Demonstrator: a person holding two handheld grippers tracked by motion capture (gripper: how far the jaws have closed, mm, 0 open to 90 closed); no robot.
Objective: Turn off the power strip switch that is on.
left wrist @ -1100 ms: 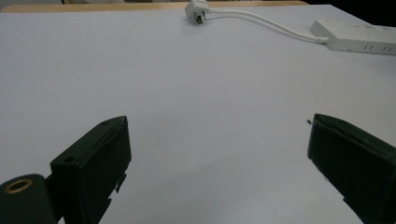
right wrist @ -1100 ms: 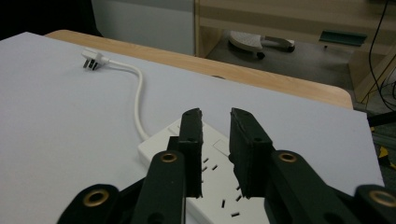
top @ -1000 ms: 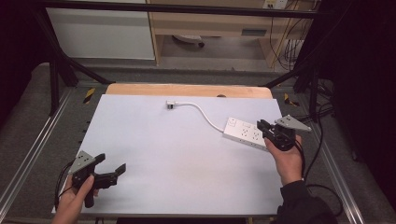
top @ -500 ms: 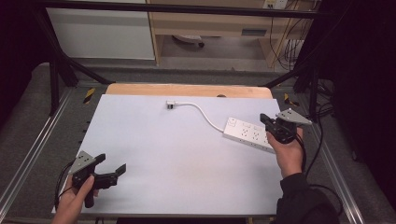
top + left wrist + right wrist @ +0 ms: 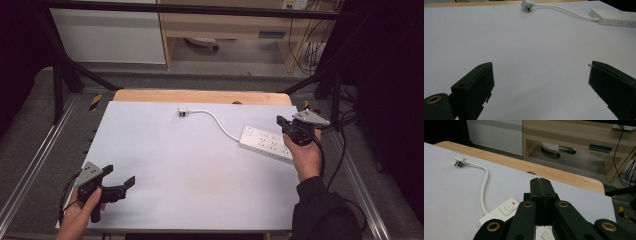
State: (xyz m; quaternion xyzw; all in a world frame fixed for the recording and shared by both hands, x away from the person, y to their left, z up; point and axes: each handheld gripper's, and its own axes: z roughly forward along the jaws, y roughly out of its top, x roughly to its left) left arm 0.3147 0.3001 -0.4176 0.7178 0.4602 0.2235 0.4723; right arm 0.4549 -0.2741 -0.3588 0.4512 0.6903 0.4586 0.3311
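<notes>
Overhead, a large white table (image 5: pixel 190 170) with a wooden strip along its far edge took up most of the scene, with a dark metal frame and grey floor around it. Toward the table's right side lay a white power strip (image 5: pixel 262 143), set at a slant, its red-marked switch (image 5: pixel 509 207) at the end nearer the cord. From that end a white cord (image 5: pixel 217 121) curved away toward the far middle of the table and ended in a white plug (image 5: pixel 183 111) lying flat on the surface.

At the right end of the power strip, the right gripper (image 5: pixel 286 126) was held in the person's hand just above the strip; its two black jaws were pressed together with nothing between them. Whether it touched the strip could not be told.

Well apart from the strip, near the table's front left corner, the left gripper (image 5: pixel 120 181) was held low over bare tabletop, its jaws spread wide apart and empty.
</notes>
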